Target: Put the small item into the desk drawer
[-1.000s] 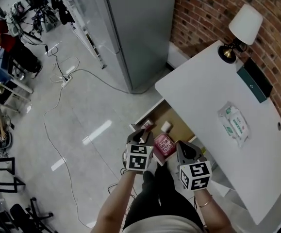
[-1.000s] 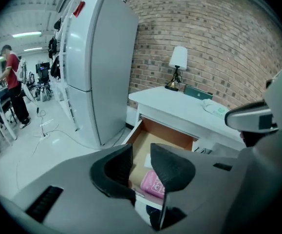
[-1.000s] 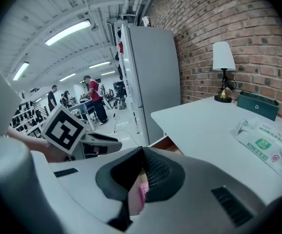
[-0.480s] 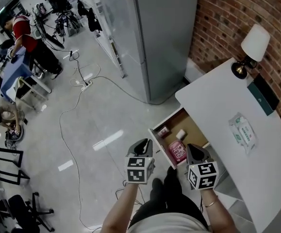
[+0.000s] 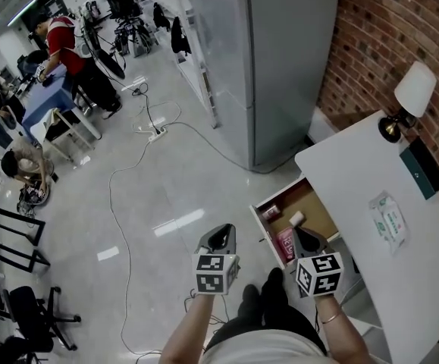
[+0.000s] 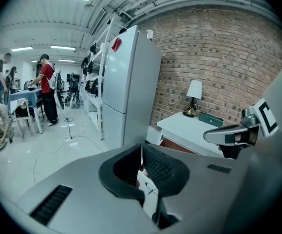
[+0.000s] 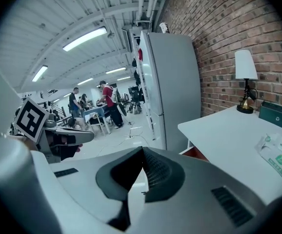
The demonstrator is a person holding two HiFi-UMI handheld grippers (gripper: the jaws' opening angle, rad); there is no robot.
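Observation:
The desk drawer stands pulled out from the white desk. A pink box lies in it, with a small white item and a small red item further in. My left gripper hangs over the floor, left of the drawer, with nothing in it. Its jaws meet in the left gripper view. My right gripper is over the drawer's near end, beside the pink box. In the right gripper view its jaws are shut and hold nothing.
A lamp, a green box and a pack of wipes are on the desk by the brick wall. A grey fridge stands beyond the drawer. A cable trails over the floor. People work at tables far left.
The pink box, earlier up between the two grippers, now lies in the drawer. The left gripper has drawn away to the left of the drawer. The head view has swung towards the room.

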